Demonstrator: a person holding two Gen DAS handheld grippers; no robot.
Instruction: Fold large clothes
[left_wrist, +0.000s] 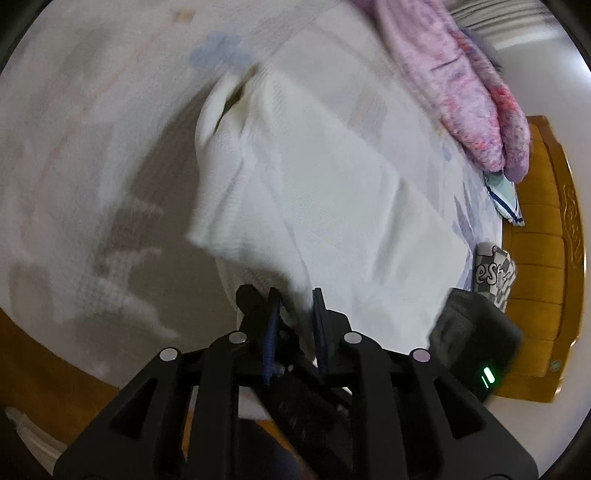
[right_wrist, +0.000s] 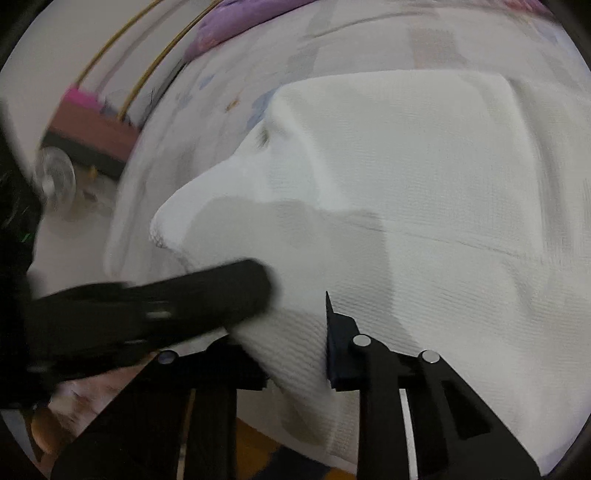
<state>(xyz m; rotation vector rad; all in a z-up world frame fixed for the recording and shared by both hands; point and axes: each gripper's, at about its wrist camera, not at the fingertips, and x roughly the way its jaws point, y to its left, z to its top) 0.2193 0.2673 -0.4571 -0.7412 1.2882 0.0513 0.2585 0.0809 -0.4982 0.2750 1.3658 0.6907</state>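
A large white knitted garment (left_wrist: 325, 192) lies partly folded on a pale patterned bed sheet (left_wrist: 92, 147). My left gripper (left_wrist: 295, 314) is shut on the white garment's near edge, and the cloth bunches between its blue-padded fingers. In the right wrist view the same white garment (right_wrist: 424, 192) fills the frame. My right gripper (right_wrist: 295, 332) holds a fold of it between its fingers; the left finger is hidden behind cloth and the other gripper's black body (right_wrist: 147, 306), which crosses in front at lower left.
A pink and purple fuzzy garment (left_wrist: 469, 88) lies at the bed's far right. A small blue-white item (left_wrist: 504, 199) and a checkered printed cloth (left_wrist: 493, 273) sit at the bed edge by a wooden frame (left_wrist: 546, 240). A fan (right_wrist: 55, 177) stands on the floor at left.
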